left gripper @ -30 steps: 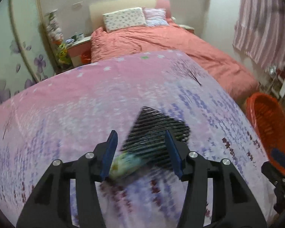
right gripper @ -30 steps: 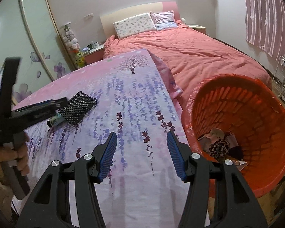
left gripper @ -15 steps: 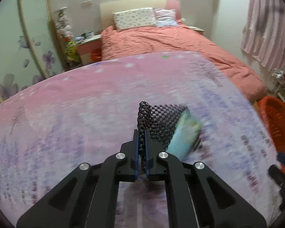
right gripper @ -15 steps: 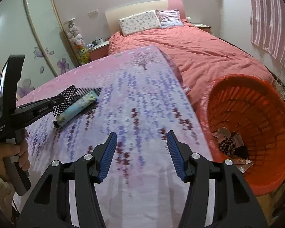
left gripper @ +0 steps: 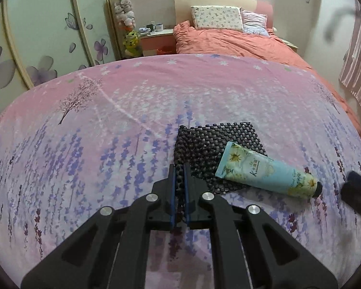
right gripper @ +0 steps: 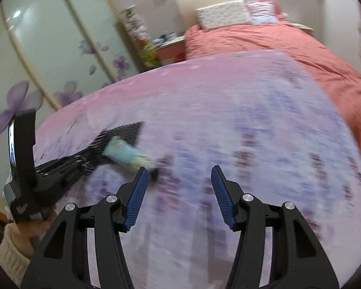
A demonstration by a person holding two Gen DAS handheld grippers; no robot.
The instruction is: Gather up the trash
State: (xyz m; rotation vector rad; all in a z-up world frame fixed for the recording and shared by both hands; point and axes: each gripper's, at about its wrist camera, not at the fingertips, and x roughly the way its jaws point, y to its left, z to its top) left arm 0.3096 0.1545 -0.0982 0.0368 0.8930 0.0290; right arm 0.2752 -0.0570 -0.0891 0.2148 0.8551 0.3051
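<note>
Left hand-held gripper [left gripper: 178, 183]: clamped tight on the near edge of the black mesh mat [left gripper: 214, 144].
Lotion tube [left gripper: 267, 169]: lying across the mat's right side, on the lavender-print sheet [left gripper: 108, 132].
Right hand-held gripper [right gripper: 179, 192]: jaws apart, nothing between them.

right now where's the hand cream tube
In the left wrist view the hand cream tube lies right of centre on the floral sheet, its flat end resting on the black mesh mat pinched by the left gripper.
</note>
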